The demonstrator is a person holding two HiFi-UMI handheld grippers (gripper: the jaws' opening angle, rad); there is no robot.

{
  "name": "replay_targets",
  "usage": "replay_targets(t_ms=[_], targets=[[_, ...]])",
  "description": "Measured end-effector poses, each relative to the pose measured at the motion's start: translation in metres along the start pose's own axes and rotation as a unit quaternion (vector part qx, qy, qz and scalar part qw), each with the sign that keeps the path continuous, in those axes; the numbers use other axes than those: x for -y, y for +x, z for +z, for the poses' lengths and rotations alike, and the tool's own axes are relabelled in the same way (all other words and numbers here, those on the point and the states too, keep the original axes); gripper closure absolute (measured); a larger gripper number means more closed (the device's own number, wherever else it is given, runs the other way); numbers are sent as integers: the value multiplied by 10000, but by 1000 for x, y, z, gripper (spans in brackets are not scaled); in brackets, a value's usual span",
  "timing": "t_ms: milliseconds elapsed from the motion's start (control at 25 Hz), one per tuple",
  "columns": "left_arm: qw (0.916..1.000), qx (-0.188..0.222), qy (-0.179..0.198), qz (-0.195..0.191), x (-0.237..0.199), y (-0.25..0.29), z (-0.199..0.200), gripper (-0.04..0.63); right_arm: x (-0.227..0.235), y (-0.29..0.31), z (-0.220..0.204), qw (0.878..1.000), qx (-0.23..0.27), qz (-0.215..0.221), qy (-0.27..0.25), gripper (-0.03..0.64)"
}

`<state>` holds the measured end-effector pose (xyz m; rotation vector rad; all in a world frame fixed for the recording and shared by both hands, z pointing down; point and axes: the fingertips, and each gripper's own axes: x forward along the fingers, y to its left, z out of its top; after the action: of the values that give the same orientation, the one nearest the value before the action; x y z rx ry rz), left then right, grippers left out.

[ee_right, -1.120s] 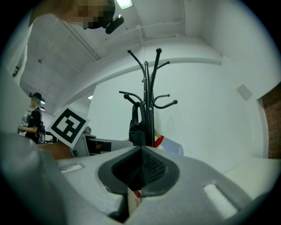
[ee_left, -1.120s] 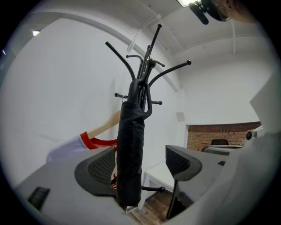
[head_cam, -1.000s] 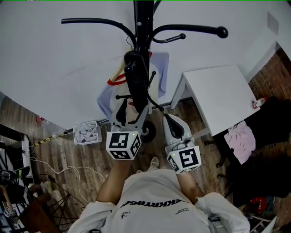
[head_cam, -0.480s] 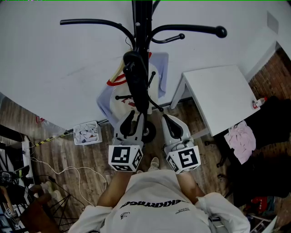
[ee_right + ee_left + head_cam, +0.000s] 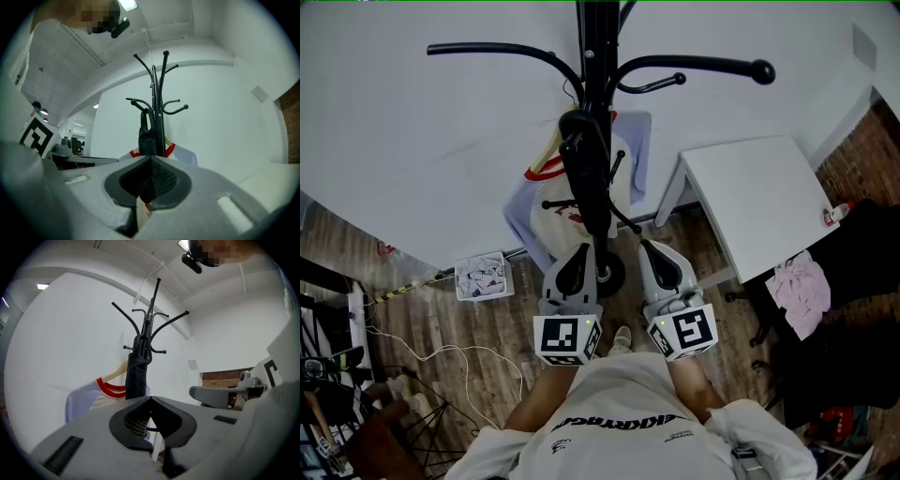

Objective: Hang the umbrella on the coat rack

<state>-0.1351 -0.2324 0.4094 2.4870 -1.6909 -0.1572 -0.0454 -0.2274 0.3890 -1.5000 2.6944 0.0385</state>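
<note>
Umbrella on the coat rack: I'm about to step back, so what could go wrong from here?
The umbrella hangs beside the shirt on the coat rack; it might snag that fabric. The shut left gripper looks close to its lower end, so a careless move could knock it off.

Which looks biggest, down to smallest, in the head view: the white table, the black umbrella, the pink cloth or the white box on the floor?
1. white table
2. black umbrella, though it hangs nearer the camera
3. pink cloth and white box: about alike, not ranked
</note>
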Motion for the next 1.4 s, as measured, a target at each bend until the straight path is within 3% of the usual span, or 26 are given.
replay_targets(t_ms=[1400], targets=[[9999,-51,80,66,14,-19,-20,598,-3,-11,-8,9999,-116,20,25,624]])
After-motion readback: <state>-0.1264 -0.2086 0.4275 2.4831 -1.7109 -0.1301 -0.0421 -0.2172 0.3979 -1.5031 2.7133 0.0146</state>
